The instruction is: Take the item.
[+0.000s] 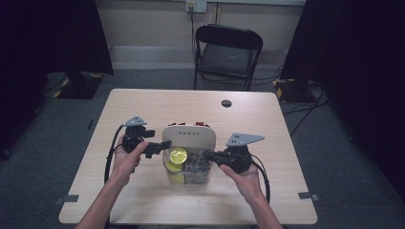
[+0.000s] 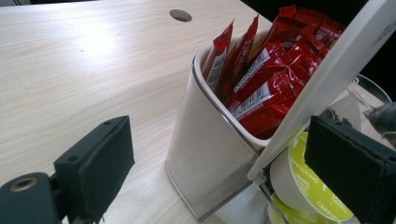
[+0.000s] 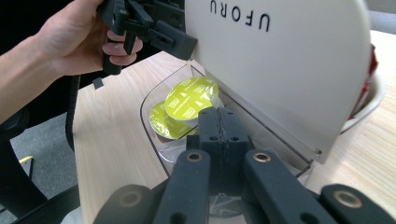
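A storage box (image 1: 189,177) stands mid-table with its white lid (image 1: 189,136) (image 3: 280,70) tilted up. Inside lie yellow-green capsules (image 1: 177,155) (image 2: 313,186) (image 3: 190,100), clear wrapped packets (image 1: 196,167) and, in the white rear compartment (image 2: 205,140), red sachets (image 2: 266,79). My left gripper (image 1: 160,148) (image 2: 224,149) is open, its jaws straddling the lid's left edge, with one pad (image 3: 173,39) touching that edge. My right gripper (image 1: 207,156) (image 3: 219,122) is shut, its tip over the clear packets beside the capsules. I cannot tell whether it pinches a wrapper.
The light wooden table (image 1: 143,105) has a round cable hole (image 1: 226,103) (image 2: 180,15) at the back. A black folding chair (image 1: 227,52) stands beyond the far edge. Bare tabletop lies on both sides of the box.
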A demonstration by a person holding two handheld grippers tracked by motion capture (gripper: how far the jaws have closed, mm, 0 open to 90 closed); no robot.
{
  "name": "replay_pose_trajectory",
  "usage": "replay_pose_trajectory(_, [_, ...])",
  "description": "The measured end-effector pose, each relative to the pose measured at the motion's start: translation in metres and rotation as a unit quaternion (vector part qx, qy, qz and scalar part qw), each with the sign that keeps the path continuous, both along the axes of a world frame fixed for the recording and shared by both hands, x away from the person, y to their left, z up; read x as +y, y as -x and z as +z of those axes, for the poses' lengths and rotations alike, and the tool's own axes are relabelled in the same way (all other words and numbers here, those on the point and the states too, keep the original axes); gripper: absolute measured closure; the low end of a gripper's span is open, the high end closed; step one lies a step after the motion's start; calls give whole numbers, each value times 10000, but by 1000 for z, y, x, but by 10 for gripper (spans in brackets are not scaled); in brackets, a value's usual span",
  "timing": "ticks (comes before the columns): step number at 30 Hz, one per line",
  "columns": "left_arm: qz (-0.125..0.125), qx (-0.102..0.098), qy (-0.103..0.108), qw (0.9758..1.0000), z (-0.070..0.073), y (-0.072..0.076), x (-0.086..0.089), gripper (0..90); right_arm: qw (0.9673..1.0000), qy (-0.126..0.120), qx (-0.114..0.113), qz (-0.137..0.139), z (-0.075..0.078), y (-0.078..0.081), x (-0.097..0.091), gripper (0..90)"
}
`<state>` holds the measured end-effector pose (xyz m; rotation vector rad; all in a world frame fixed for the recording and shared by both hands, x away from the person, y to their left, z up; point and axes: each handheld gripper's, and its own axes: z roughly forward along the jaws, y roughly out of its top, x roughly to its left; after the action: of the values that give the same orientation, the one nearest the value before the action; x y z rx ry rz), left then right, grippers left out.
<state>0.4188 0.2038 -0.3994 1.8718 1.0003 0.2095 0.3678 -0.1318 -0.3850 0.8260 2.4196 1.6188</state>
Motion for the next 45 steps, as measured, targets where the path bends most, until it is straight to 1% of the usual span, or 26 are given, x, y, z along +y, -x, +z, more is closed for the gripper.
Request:
replay_pose_trajectory(3, [10, 9, -22, 10000, 0, 0, 0, 72, 10000, -19, -4, -21, 1, 0, -2, 900])
replay_pose_trajectory(6, [26, -4, 15, 10000, 1, 2, 0, 98, 10000, -42, -15, -20, 2, 0, -4, 900])
replay_pose_trajectory(7, [21, -10, -30, 10000, 2, 2, 0, 100, 10000, -51, -31, -19, 5, 0, -5, 900])
replay_pose_trajectory(12, [0, -4, -9, 10000, 1, 1, 0, 83, 9999, -109, -107, -53, 10, 2, -9, 900])
replay_pose_trajectory(15, [9, -6, -14, 10000, 1, 1, 1, 82, 9998, -117, -113, -82, 12, 3, -13, 900])
replay_pose_trajectory(18, [20, 0, 0, 10000, 1, 1, 1, 81, 9996, -155, -117, -181, 14, 3, -21, 900])
replay_pose_trajectory(19, [27, 7, -6, 10000, 1, 1, 1, 76, 9995, -185, -133, -239, 16, 4, -26, 900])
replay_pose_trajectory(21, [32, 11, -6, 10000, 0, 1, 1, 74, 9994, -189, -137, -246, 16, 4, -28, 900])
replay_pose_trajectory(22, [21, 8, 13, 10000, 0, 0, 1, 74, 9992, -203, -155, -306, 18, 5, -33, 900])
replay_pose_trajectory(24, [35, 13, -2, 10000, 0, 0, 1, 74, 9991, -210, -162, -324, 18, 5, -35, 900])
replay_pose_trajectory(25, [20, 16, 15, 10000, 0, 0, 1, 73, 9988, -237, -174, -389, 20, 6, -40, 900])
replay_pose_trajectory(30, [28, 9, 5, 10000, 0, 1, 1, 73, 9984, -214, -191, -477, 22, 8, -49, 900])
replay_pose_trajectory(31, [20, 7, 0, 10000, 0, 0, 1, 73, 9981, -213, -206, -531, 23, 9, -54, 900])
replay_pose_trajectory(38, [10, 12, -16, 10000, 0, 0, 1, 71, 9975, -212, -193, -647, 22, 12, -65, 900])
replay_pose_trajectory(39, [44, 22, -11, 10000, 0, 0, 1, 68, 9971, -235, -198, -691, 22, 12, -69, 900])
replay_pose_trajectory(42, [28, 29, 12, 10000, 0, 0, 1, 63, 9966, -250, -199, -763, 22, 13, -76, 900])
replay_pose_trajectory(45, [36, 27, 2, 10000, 0, 0, 1, 63, 9962, -210, -192, -825, 21, 14, -81, 900])
